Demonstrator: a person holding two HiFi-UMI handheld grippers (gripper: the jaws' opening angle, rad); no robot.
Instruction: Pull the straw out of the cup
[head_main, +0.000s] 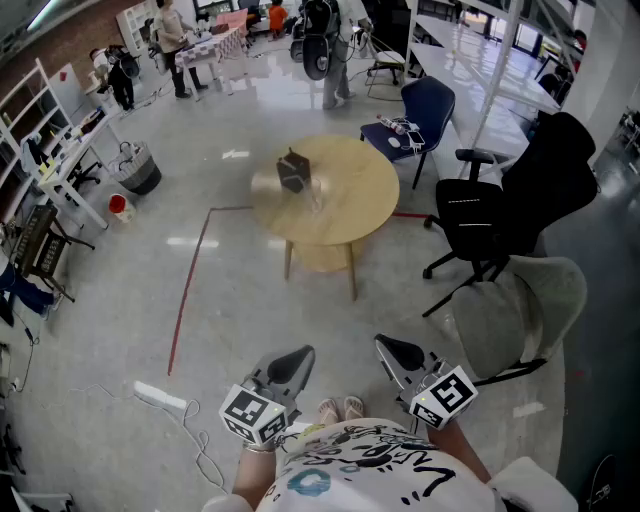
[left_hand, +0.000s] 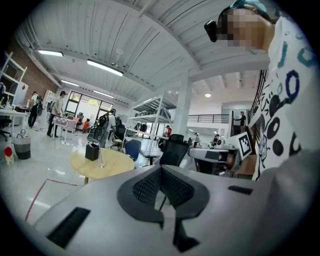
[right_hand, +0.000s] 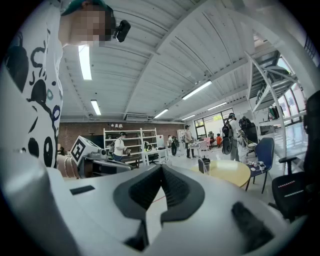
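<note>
A clear cup (head_main: 316, 195) with a thin straw stands on the round wooden table (head_main: 345, 215) several steps ahead, next to a dark box (head_main: 291, 171). My left gripper (head_main: 300, 357) and right gripper (head_main: 388, 347) are held low near the person's body, far from the table, both shut and empty. In the left gripper view the cup (left_hand: 101, 160) and the box (left_hand: 92, 151) appear small on the table (left_hand: 115, 167), beyond the shut left gripper (left_hand: 161, 172). The right gripper view shows the cup (right_hand: 206, 167) on the table (right_hand: 230, 175), past the shut right gripper (right_hand: 161, 175).
A black office chair (head_main: 500, 215) and a grey chair (head_main: 525, 310) stand to the right of the table, a blue chair (head_main: 427, 108) behind it. Red floor tape (head_main: 188, 295) runs on the left. A white power strip (head_main: 160, 397) lies near my feet. People stand far off.
</note>
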